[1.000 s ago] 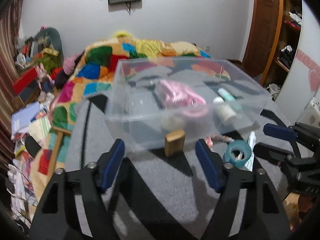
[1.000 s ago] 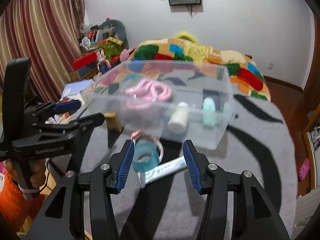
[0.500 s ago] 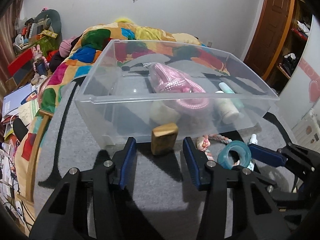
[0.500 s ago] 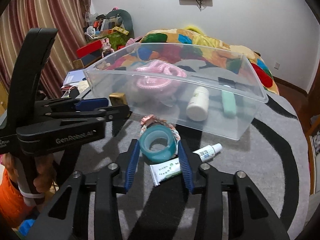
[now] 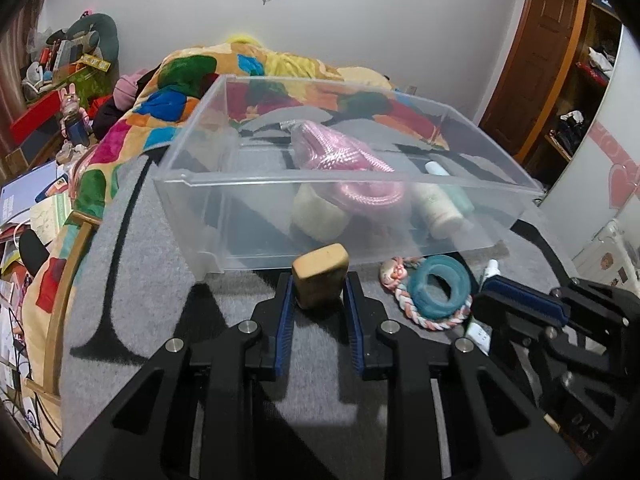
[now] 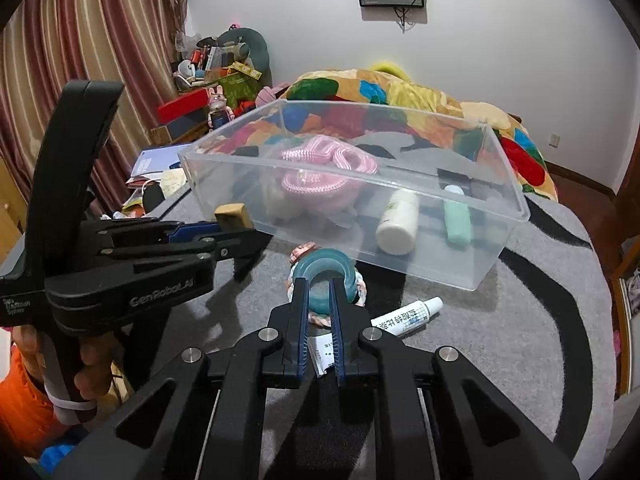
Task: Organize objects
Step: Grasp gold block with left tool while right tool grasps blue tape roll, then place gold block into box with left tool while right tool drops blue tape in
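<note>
A clear plastic bin (image 5: 360, 178) (image 6: 496, 204) sits on a grey rug. It holds a pink rope (image 5: 344, 156) (image 6: 320, 168), a white bottle (image 6: 398, 220) and a green tube (image 6: 456, 220). My left gripper (image 5: 319, 292) is shut on a tan wooden block (image 5: 320, 274), also seen from the right wrist view (image 6: 232, 214). My right gripper (image 6: 320, 292) is shut on the near rim of a teal ring (image 6: 324, 270) (image 5: 438, 286), which rests on a braided rope toy (image 5: 400, 276).
A white ointment tube (image 6: 408, 316) lies on the rug right of the ring. A colourful blanket (image 5: 192, 80) lies behind the bin. Clutter (image 5: 28, 200) lines the left side. A wooden door (image 5: 548, 52) stands at the far right.
Both grippers moved forward and closed: the left jaws closed onto the wooden block, the right jaws closed onto the teal ring's rim.
</note>
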